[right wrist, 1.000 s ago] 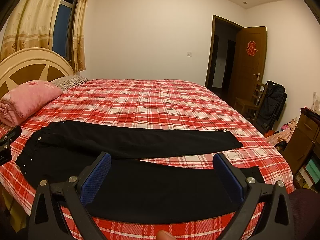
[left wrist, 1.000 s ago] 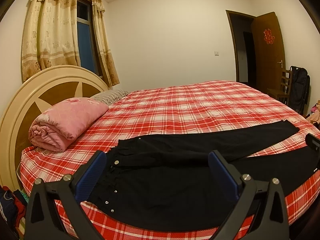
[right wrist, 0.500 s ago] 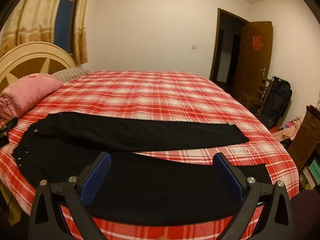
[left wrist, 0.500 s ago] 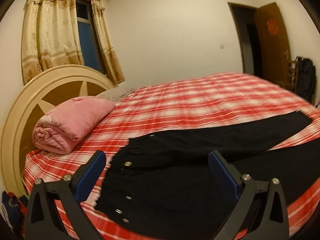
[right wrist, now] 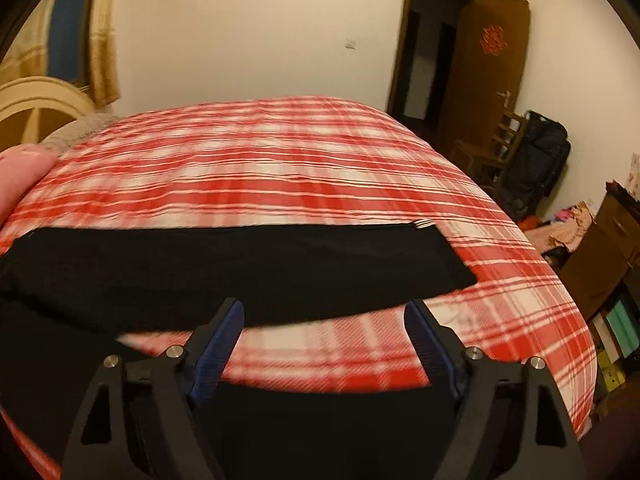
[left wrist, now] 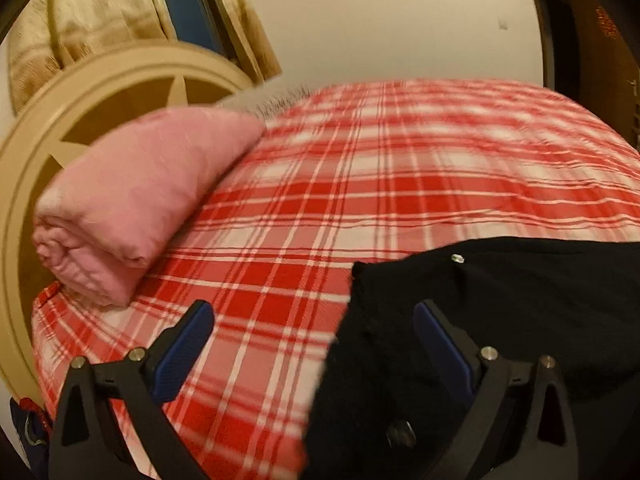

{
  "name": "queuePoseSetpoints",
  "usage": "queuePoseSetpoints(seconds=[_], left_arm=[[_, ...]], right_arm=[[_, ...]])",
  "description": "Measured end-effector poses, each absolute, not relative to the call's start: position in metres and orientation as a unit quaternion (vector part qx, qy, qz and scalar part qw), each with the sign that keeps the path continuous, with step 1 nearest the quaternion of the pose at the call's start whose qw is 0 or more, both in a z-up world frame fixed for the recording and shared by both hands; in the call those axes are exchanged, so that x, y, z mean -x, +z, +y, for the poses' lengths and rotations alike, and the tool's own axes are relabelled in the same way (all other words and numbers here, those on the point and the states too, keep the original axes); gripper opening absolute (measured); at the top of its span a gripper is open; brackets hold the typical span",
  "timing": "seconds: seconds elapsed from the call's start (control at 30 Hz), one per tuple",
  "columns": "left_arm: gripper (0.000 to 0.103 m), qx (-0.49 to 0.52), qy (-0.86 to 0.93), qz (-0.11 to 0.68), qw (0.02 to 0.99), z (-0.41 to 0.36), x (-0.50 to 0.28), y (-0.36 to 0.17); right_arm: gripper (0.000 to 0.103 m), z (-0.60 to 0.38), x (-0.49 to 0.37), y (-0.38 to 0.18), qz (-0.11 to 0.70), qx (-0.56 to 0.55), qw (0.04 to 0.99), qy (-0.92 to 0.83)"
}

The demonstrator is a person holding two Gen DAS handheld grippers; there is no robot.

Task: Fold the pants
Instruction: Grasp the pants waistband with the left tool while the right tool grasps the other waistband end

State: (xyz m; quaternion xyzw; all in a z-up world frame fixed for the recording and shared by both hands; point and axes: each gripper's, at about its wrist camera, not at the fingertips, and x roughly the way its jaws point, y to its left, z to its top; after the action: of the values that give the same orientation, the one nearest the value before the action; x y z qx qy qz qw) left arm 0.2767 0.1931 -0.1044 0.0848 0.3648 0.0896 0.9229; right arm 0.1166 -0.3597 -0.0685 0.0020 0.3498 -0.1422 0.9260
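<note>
The black pants point(right wrist: 248, 268) lie spread along the near edge of the bed point(right wrist: 280, 168) on its red plaid sheet, legs splayed apart, waist toward the rolled pink quilt point(left wrist: 132, 200) by the headboard point(left wrist: 120, 80). The step in hand looks like the first grasp: waist end for one tool, leg hem for the other. To do it well, each tool should come down low over the cloth edge, take both layers of fabric squarely between the pads, and lift together so the near leg can be carried evenly over the far one. The left gripper point(left wrist: 312, 340) is spread wide over the waist edge, holding nothing; its right pad hangs above the black cloth, though blur makes it hard to say whether it touches. The right gripper point(right wrist: 328, 332) is likewise spread wide, empty, poised between the two legs near the hem end.
</note>
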Motion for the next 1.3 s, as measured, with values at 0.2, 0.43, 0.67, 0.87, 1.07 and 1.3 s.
queuePoseSetpoints(seconds=[0.2, 0.43, 0.67, 0.87, 1.07, 1.3], left_arm=[[0.084, -0.053, 0.043, 0.429, 0.901, 0.192, -0.331, -0.138], [0.054, -0.048, -0.013, 0.469, 0.882, 0.176, -0.357, -0.16], [0.046, -0.076, -0.027, 0.466, 0.881, 0.167, -0.356, -0.161], [0.048, -0.108, -0.025, 0.469, 0.876, 0.161, -0.362, -0.159], [0.067, -0.121, -0.017, 0.463, 0.878, 0.161, -0.365, -0.162], [0.077, -0.09, -0.031, 0.466, 0.88, 0.172, -0.369, -0.166]], right_arm=[[0.083, -0.414, -0.171, -0.081, 0.373, 0.013, 0.909, -0.186], [0.083, -0.477, -0.219, -0.101, 0.4, 0.002, 0.892, -0.213], [0.077, -0.533, -0.255, -0.121, 0.426, -0.024, 0.879, -0.213], [0.077, -0.558, -0.275, -0.139, 0.44, -0.053, 0.876, -0.189], [0.076, -0.56, -0.294, -0.161, 0.46, -0.049, 0.871, -0.164], [0.071, -0.565, -0.292, -0.164, 0.449, -0.069, 0.878, -0.151]])
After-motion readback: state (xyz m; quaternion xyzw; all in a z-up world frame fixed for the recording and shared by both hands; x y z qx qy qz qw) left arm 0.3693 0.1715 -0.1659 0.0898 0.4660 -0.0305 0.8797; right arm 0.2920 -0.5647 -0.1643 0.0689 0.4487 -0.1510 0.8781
